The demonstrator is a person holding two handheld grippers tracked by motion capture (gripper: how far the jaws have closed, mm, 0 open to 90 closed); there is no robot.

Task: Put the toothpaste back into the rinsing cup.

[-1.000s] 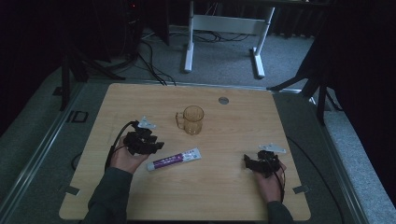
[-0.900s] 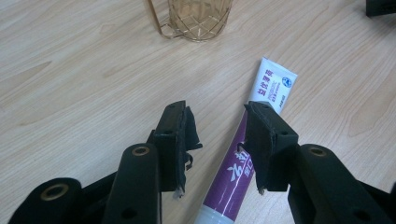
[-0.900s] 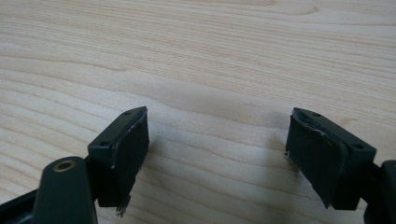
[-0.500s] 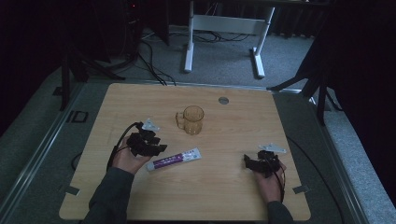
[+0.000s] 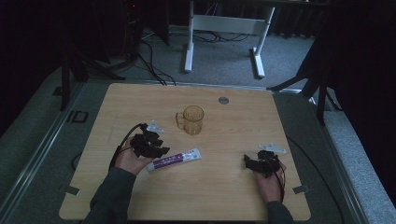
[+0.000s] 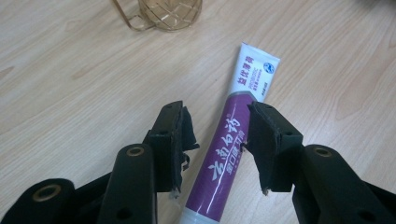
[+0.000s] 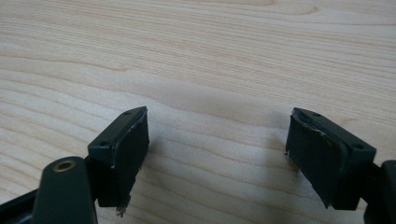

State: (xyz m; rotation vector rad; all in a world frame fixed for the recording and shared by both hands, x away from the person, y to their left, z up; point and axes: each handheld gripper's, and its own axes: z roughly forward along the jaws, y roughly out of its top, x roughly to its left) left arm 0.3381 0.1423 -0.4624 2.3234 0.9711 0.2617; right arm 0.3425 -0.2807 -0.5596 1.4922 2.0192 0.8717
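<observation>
Toothpaste tube (image 5: 173, 160) lies flat on the table (image 5: 233, 191), lower centre-left of the high view, white crimped end pointing toward the upper right, cap end toward the lower left near the person's left hand (image 5: 127, 161). Left claw (image 6: 219, 140) straddles the purple body of the tube; its jaws have just been opening, they stand apart with the tube between them, and the pads do not look pressed on it, so released. Right claw (image 7: 217, 154) sits lower right in the high view, jaws spread wide over bare wood, holding nothing, well apart from the tube. Handling, judged: light, soft plastic body, glossy so a bit slippery, will dent and bulge if squeezed hard, not fragile. Best hold is probably across the mid body toward the cap end, where it is fuller and rounder; the flat crimped end is thin and would slide out or fold. Grip gently, enough to stop slip. Amber glass mug (image 5: 192, 119) stands upright toward upper centre, near but not touching the tube, handle on its left side; breakable, keep clear when lifting.
</observation>
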